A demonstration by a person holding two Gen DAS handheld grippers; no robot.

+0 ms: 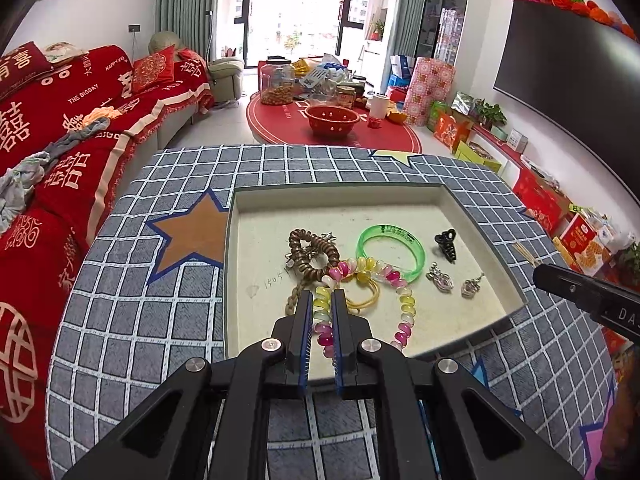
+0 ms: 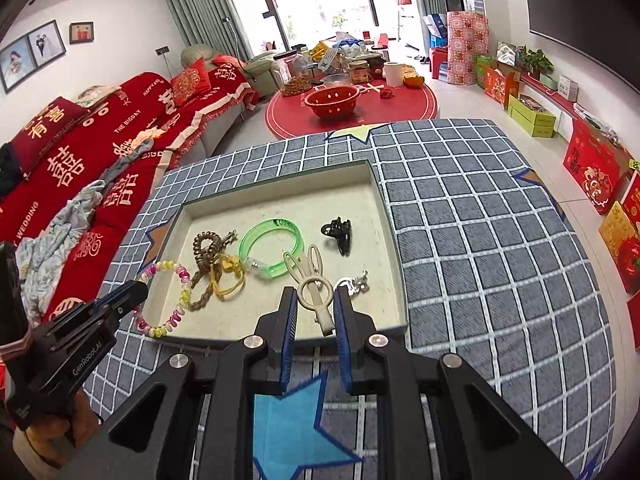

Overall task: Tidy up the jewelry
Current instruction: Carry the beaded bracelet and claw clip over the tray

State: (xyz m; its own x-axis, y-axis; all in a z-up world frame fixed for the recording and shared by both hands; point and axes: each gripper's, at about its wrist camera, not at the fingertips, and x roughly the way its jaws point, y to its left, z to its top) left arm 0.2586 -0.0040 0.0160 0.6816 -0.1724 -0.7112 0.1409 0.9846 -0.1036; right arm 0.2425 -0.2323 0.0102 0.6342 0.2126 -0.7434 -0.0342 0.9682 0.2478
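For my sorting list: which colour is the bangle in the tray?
The bangle is translucent bright green; the right wrist view shows it best.

Count: one tray (image 1: 460, 216) on the checked table (image 1: 160, 320). Two grippers, left gripper (image 1: 322, 300) and right gripper (image 2: 315, 300). One multicolour coil bracelet (image 1: 404, 312), one green bangle (image 1: 390, 252), one brown coil hair tie (image 1: 310, 252), one yellow hair band (image 1: 366, 298), one black claw clip (image 1: 447, 244), two silver earrings (image 1: 440, 278), one beige hair clip (image 2: 314, 288).
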